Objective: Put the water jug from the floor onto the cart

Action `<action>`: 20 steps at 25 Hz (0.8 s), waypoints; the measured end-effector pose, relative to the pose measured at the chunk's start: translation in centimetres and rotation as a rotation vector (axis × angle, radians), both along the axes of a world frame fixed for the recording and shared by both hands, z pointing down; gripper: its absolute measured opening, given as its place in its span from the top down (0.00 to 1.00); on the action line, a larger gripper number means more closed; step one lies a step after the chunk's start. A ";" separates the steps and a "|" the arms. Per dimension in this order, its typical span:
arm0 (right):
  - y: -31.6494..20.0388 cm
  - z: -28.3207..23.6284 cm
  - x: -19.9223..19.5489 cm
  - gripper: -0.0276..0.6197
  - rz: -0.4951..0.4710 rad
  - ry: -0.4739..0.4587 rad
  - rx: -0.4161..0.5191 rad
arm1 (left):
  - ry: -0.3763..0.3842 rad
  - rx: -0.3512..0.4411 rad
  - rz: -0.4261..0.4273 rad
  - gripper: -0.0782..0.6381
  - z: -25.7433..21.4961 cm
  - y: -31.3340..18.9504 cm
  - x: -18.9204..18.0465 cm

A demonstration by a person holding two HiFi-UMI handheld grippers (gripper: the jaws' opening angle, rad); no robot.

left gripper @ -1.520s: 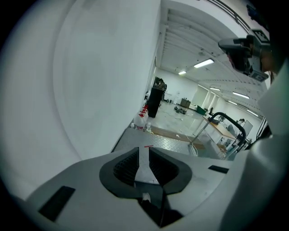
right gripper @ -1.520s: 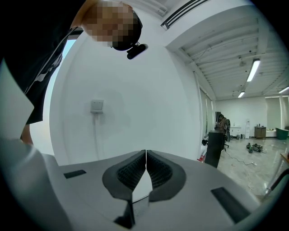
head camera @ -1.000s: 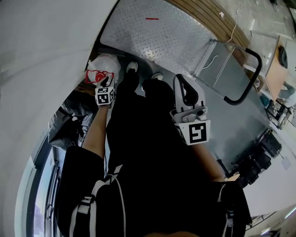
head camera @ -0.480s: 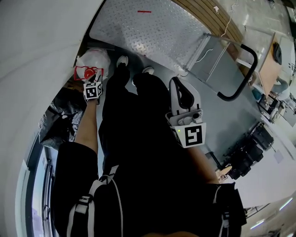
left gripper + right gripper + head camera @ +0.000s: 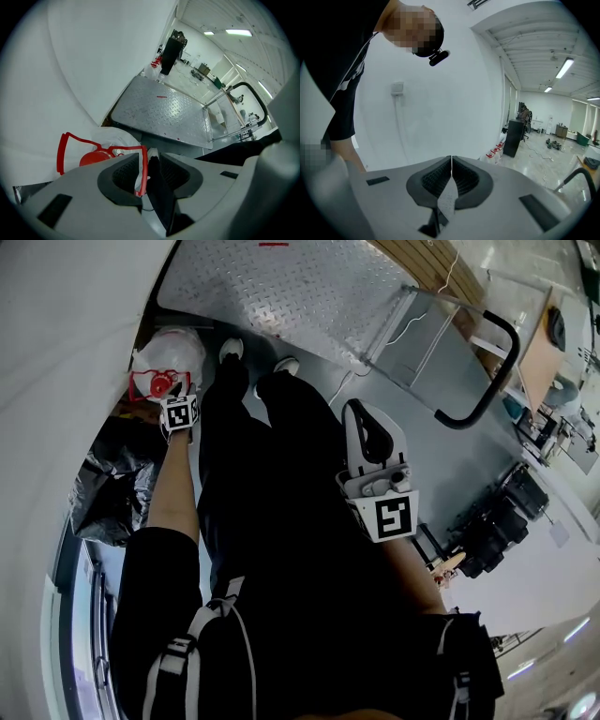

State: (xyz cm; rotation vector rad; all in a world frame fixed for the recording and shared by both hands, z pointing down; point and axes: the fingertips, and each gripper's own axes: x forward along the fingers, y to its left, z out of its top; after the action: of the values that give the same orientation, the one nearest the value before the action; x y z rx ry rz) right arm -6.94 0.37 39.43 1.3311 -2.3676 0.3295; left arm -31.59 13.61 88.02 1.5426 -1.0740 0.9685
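Water jug (image 5: 167,357): we see it far left, against the wall, left of our shoes (image 5: 231,350) and just beside the cart's near corner.
Cart (image 5: 300,296): ahead of our feet; its push handle (image 5: 487,381) rises at the right end.
Left gripper (image 5: 174,395): down at the jug, jaws on the jug's handle (image 5: 140,173), with the cart beyond.
Right gripper (image 5: 364,413): well right of the jug, before our right leg, jaws together with nothing between.
Bag (image 5: 112,474): behind the jug, along the left wall.
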 end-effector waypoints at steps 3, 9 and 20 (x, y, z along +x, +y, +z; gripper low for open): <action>0.4 0.6 0.4 0.93 0.005 0.019 -0.023 | -0.012 -0.011 -0.007 0.70 0.8 -0.2 0.0; 1.0 1.3 0.8 0.93 0.019 0.030 -0.046 | -0.040 -0.027 0.030 0.70 1.9 0.0 0.1; 1.7 2.7 0.8 0.93 0.057 0.052 -0.073 | -0.006 -0.142 0.047 0.71 4.5 1.7 -0.3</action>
State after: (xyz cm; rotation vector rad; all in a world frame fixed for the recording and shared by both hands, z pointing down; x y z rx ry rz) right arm -6.13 2.06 42.13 1.3590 -2.2567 0.3900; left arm -31.86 15.29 92.50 1.4557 -0.9557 1.0591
